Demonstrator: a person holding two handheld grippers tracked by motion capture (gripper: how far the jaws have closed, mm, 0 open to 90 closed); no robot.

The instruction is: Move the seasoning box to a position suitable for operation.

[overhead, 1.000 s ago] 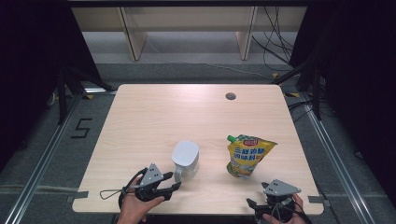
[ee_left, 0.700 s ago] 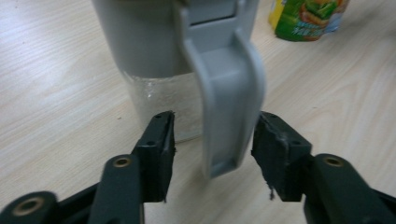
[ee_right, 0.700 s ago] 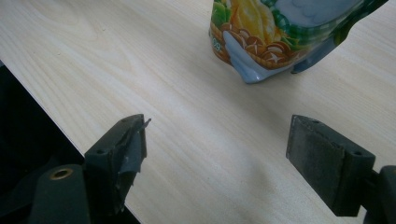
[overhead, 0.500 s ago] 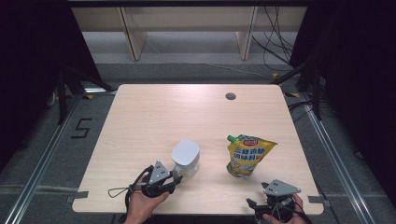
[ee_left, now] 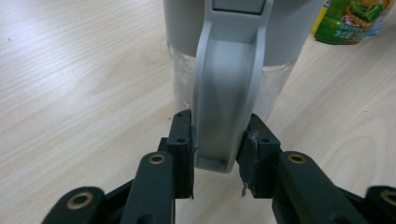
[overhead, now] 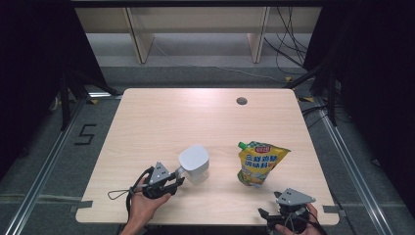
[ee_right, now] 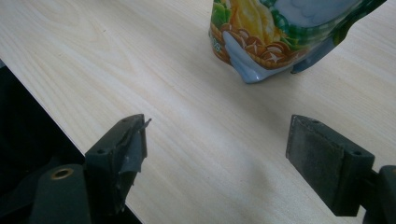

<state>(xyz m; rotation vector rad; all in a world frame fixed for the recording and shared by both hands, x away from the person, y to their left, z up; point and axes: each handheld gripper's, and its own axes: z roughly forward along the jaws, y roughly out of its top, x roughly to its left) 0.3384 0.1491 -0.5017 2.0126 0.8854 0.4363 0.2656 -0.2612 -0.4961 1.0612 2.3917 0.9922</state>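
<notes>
A clear jug with a grey lid (overhead: 194, 163) stands upright near the table's front, left of centre. My left gripper (overhead: 176, 176) has just been closing and is now shut on the jug's grey handle (ee_left: 226, 93), the pads pressing both of its sides low down. A yellow and green stand-up pouch (overhead: 259, 162) stands to the right of the jug. My right gripper (overhead: 288, 197) rests at the front edge, a short way in front of the pouch (ee_right: 280, 32). Its jaws stand wide open (ee_right: 217, 140) with only bare wood between them.
The light wooden table (overhead: 195, 117) has a small round cable hole (overhead: 241, 101) at the back right. The table's front edge (ee_right: 56, 116) runs close by my right gripper's left jaw. The pouch (ee_left: 350, 21) stands just behind and right of the jug.
My left gripper has moved forward and right to the jug, and its jaws have closed onto the handle. The right gripper, jug and pouch have stayed where they were.
</notes>
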